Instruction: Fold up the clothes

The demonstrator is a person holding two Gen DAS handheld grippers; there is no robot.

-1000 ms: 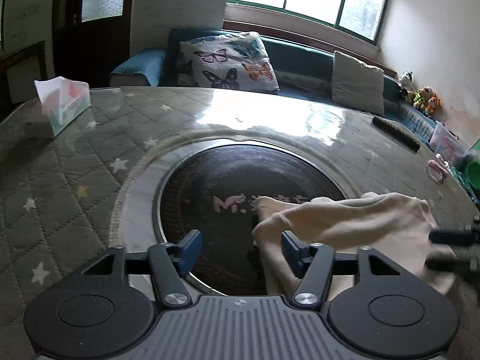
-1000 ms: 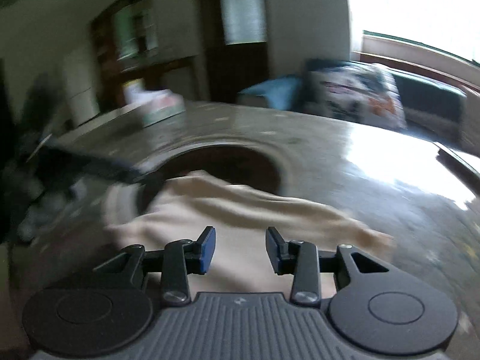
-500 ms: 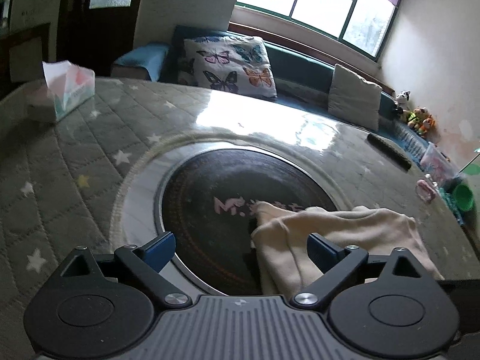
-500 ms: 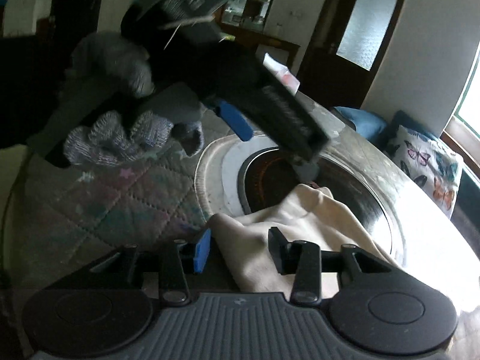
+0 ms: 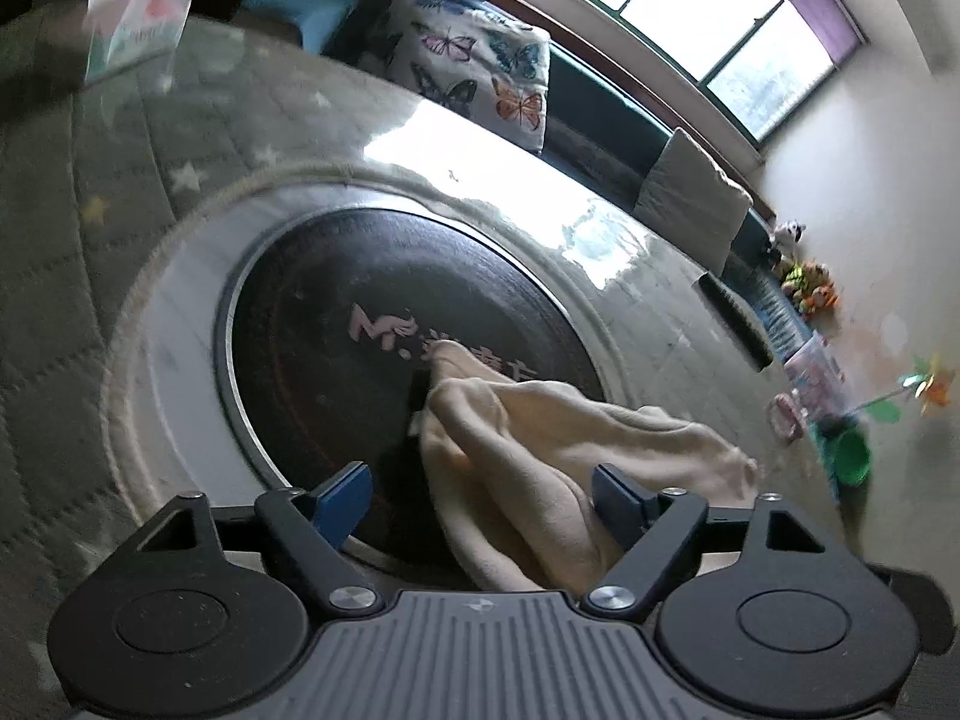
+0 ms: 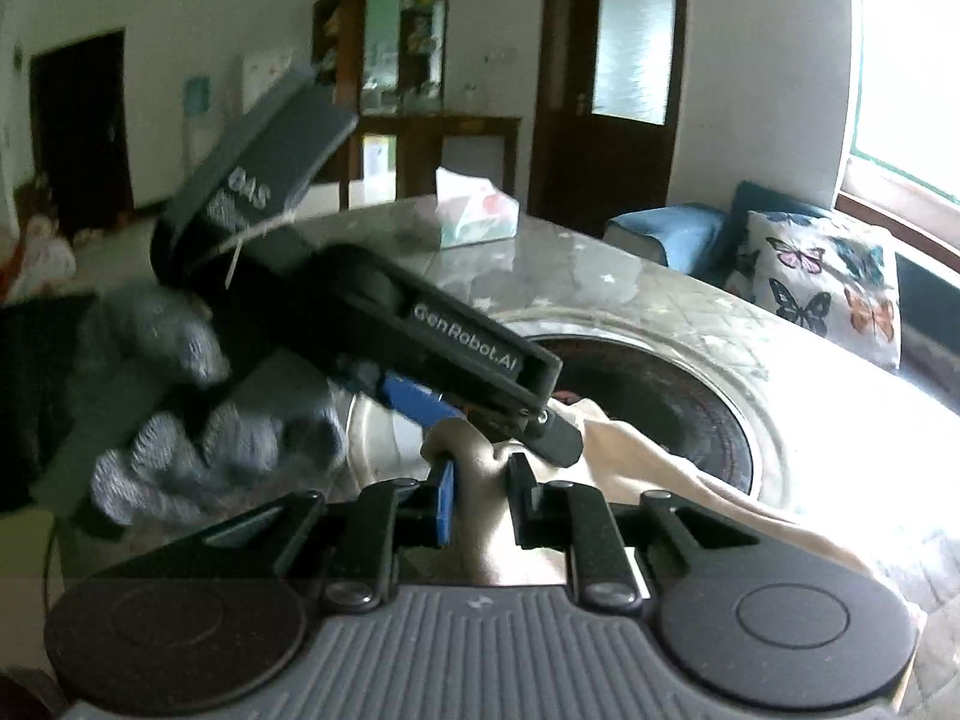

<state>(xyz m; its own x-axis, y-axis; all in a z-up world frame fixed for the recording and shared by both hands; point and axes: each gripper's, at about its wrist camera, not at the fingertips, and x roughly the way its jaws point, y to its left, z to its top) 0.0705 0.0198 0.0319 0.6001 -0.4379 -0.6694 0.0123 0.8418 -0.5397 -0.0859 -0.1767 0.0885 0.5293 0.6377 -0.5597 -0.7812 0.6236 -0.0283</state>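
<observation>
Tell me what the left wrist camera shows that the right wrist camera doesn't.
Only the left wrist view: the window, the toys and a green cup. Only the right wrist view: a gloved hand, the cabinet and the right hand-held gripper pinching the cream garment. Both: that garment, the tissue box and the butterfly pillow.

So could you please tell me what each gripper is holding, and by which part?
The right gripper pinches the cream garment by a bunched edge; the left gripper holds nothing.

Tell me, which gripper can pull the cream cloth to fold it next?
Probably the right gripper: its jaws have just been closing on a bunched fold of the cream cloth. The left gripper stands open, cloth loose between its fingers.
</observation>
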